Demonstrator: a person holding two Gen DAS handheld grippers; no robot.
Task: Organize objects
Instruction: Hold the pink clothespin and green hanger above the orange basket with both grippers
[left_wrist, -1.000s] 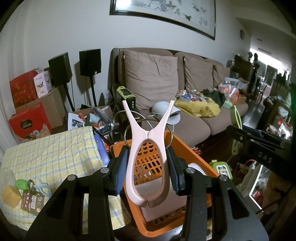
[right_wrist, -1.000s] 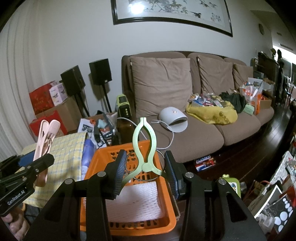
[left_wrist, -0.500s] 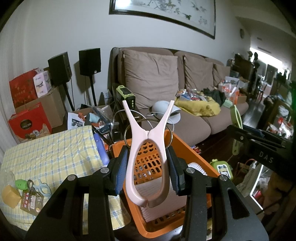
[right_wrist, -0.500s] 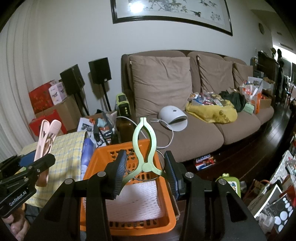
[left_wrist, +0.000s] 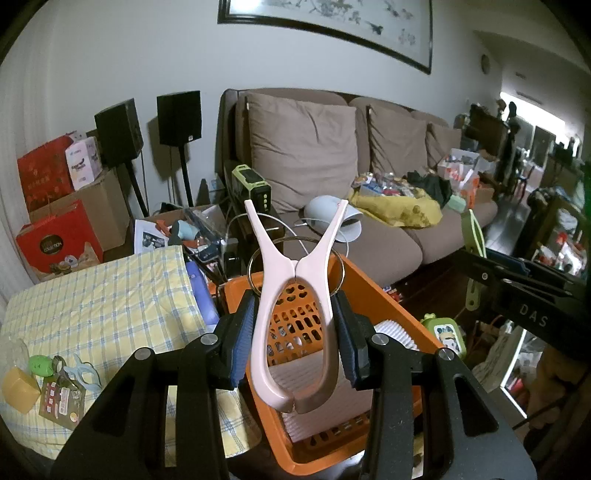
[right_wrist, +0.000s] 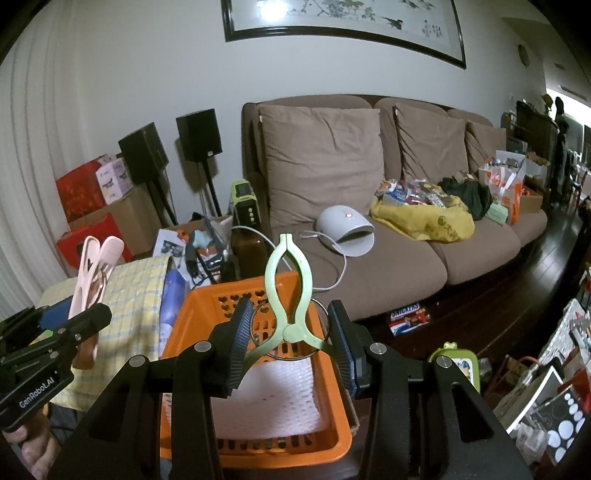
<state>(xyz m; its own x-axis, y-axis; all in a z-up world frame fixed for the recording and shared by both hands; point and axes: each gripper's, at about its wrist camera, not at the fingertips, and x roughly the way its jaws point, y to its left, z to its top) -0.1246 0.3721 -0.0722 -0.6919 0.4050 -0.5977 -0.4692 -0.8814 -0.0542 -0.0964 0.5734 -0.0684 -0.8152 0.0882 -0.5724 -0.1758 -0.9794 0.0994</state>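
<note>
My left gripper (left_wrist: 295, 336) is clamped on a smooth pink plastic clothes peg (left_wrist: 295, 306), its wishbone arms spread upward. My right gripper (right_wrist: 290, 343) squeezes a slim green peg (right_wrist: 288, 291). Both hang above the orange perforated basket (right_wrist: 328, 443), lined with white bubbly sheet (right_wrist: 273, 398).

The surface covered by a yellow checked cloth (left_wrist: 99, 295) carries an orange basket (left_wrist: 384, 295) at its right edge, a white padded sheet (right_wrist: 273, 402) lying inside it. Well left of the basket, near the cloth's front corner, lie a yellow block (left_wrist: 18, 386), a small green thing (left_wrist: 40, 363), a pale blue clip (left_wrist: 83, 373) and a printed card (left_wrist: 61, 400)
</note>
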